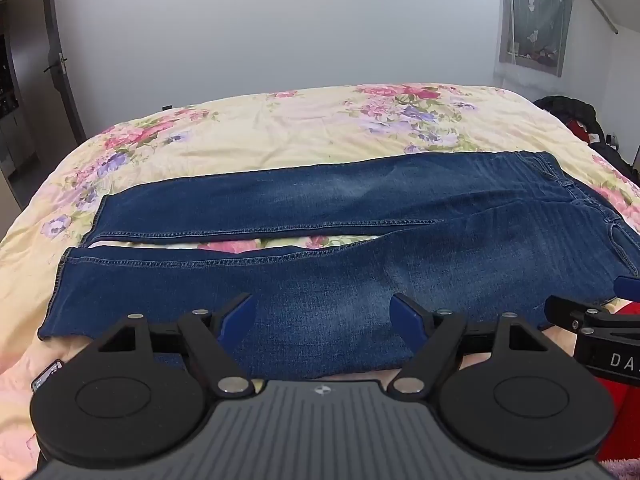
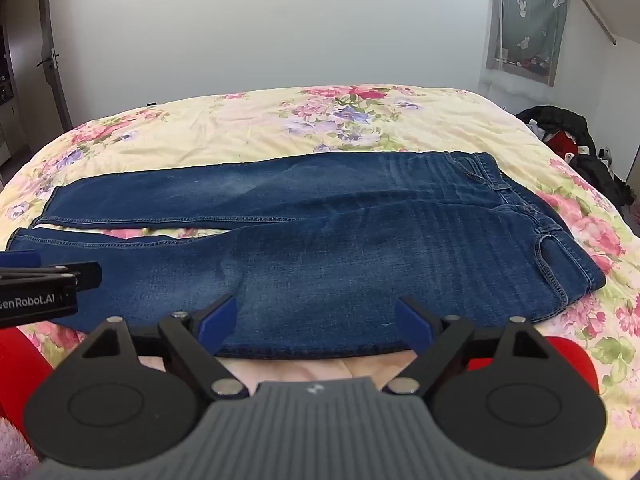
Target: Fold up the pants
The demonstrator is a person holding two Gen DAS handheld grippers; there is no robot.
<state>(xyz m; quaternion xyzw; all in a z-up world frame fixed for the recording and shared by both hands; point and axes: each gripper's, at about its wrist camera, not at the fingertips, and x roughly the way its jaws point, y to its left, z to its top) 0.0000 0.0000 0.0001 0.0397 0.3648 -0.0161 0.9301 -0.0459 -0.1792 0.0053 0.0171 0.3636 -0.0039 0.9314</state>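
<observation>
Dark blue jeans lie flat across the flowered bed, legs to the left, waistband to the right, a narrow gap between the legs. They also show in the right wrist view. My left gripper is open and empty over the near leg's front edge. My right gripper is open and empty over the near edge of the thigh part. Each gripper shows at the side of the other's view: the right one, the left one.
A white wall stands behind the bed. A door is at far left. A curtained window is at upper right. Dark clothes are piled right of the bed. Red fabric lies at the near edge.
</observation>
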